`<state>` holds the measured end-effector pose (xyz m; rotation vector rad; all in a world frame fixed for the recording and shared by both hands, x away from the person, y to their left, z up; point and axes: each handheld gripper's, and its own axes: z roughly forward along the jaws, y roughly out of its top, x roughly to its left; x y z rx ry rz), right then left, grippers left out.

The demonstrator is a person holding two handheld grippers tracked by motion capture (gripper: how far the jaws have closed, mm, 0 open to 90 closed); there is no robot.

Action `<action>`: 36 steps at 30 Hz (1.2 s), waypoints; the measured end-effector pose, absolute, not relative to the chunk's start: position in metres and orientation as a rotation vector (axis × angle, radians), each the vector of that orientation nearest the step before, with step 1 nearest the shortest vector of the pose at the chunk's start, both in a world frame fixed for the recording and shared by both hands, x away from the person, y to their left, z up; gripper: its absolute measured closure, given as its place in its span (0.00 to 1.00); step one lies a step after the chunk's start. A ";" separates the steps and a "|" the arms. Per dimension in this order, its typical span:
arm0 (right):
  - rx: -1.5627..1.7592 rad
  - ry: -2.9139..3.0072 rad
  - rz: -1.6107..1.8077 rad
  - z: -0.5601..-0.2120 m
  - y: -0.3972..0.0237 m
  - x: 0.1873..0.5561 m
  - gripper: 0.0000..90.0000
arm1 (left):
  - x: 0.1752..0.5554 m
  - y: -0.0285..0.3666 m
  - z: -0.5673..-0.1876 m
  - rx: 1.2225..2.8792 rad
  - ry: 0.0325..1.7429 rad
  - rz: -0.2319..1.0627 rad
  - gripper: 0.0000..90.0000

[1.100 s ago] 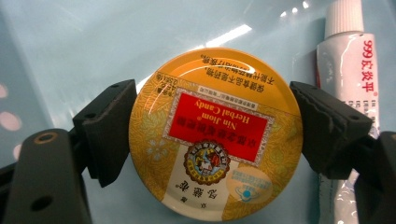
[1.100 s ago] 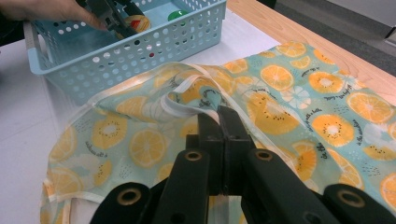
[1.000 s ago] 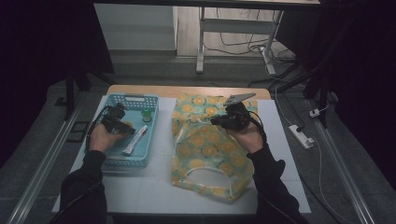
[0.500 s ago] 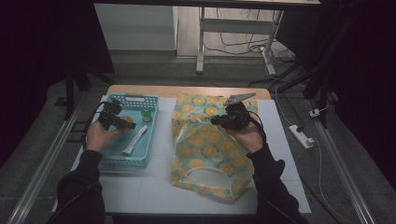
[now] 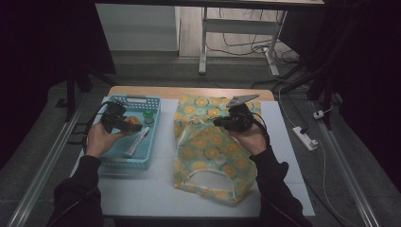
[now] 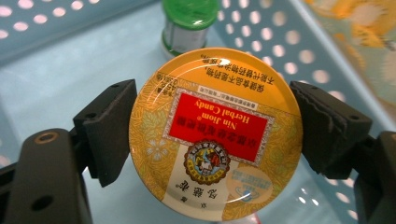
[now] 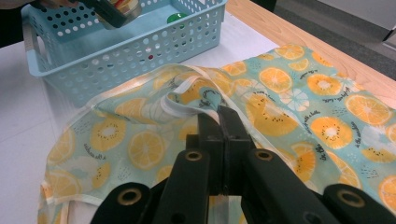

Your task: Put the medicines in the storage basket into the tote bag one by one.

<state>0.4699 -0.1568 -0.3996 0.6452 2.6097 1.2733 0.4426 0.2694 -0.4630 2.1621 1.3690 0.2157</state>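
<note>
The high view looks forward and down on the whole table [image 5: 142,198]. The left gripper view sits close above the blue basket [image 6: 56,79] (its floor fills the background); the right gripper view looks low across the fruit-print bag [image 7: 299,93] toward that basket [image 7: 140,46].

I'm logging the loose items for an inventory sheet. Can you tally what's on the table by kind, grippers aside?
Baskets: 1, the blue basket
Bags: 1, the orange-print bag
Candy tins: 1, the yellow tin held between the left gripper's jaws
Green-capped bottles: 1, the small bottle
White tubes: 1, the tube
Total: 5
</note>
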 end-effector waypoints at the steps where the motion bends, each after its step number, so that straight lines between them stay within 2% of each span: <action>1: 0.645 2.609 1.274 -0.400 -0.157 0.470 1.00 | 0.441 0.268 -0.462 2.163 1.359 0.214 0.22; 21: 0.653 2.614 1.277 -0.401 -0.156 0.470 1.00 | 0.408 0.225 -0.438 2.195 1.142 0.199 0.22; 36: 0.660 2.614 1.275 -0.403 -0.156 0.472 1.00 | 0.385 0.189 -0.435 2.214 1.001 0.146 0.22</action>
